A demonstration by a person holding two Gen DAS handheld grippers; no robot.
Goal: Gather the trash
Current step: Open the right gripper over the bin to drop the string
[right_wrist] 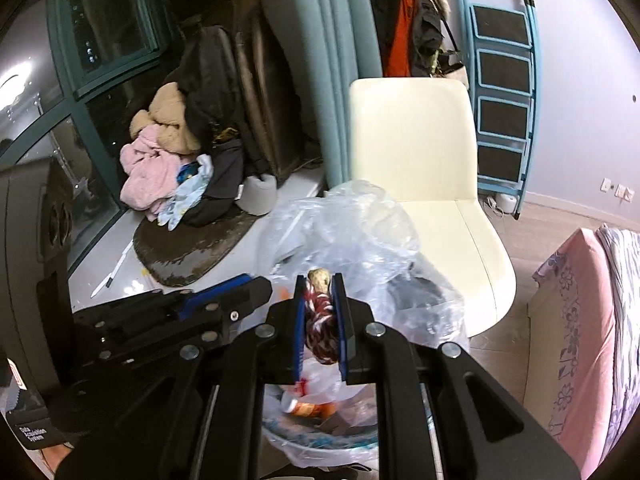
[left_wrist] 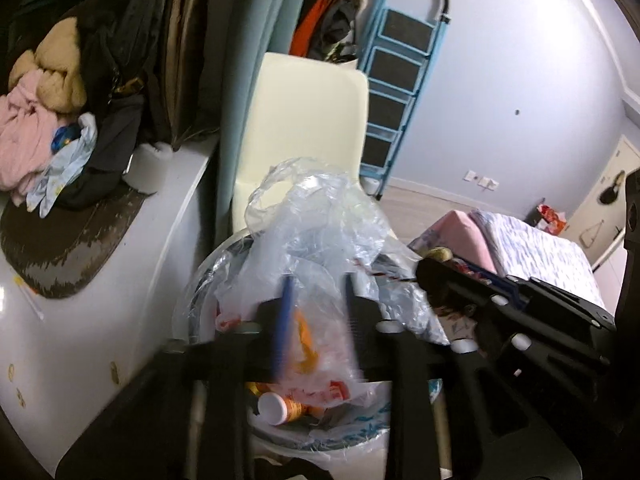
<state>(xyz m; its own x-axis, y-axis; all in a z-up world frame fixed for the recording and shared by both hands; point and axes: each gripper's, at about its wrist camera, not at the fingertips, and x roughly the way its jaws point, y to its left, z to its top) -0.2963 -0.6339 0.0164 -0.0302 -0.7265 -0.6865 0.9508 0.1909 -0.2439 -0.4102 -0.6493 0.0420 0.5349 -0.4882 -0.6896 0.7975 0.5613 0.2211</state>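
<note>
Here I hold both grippers over the white trash bin (left_wrist: 320, 438), which I take as my landmark, because the rubbish I carry has to drop into its open mouth. My right gripper (right_wrist: 319, 322) is pinching a red-and-white wrapper with a tan lump at its top (right_wrist: 319, 304); the blue pads press it from both sides, so it hangs upright just above the bin and cannot slip before I am centred. My left gripper (left_wrist: 316, 300) stands with its jaws partly spread, and a crumpled clear plastic bag (left_wrist: 316, 216) lies between and beyond them. The blur keeps me from telling whether the pads touch the film; I judge that they do not grip it. The bag billows above the bin's rim, I think because it is light and has nothing to weigh it down. Inside the bin, below the bag, lies a small orange bottle with a white cap (left_wrist: 280, 406). Behind the bin stands a cream chair (right_wrist: 416, 152), and to the bin's left runs a white window ledge (left_wrist: 100, 312) piled with clothes.
</note>
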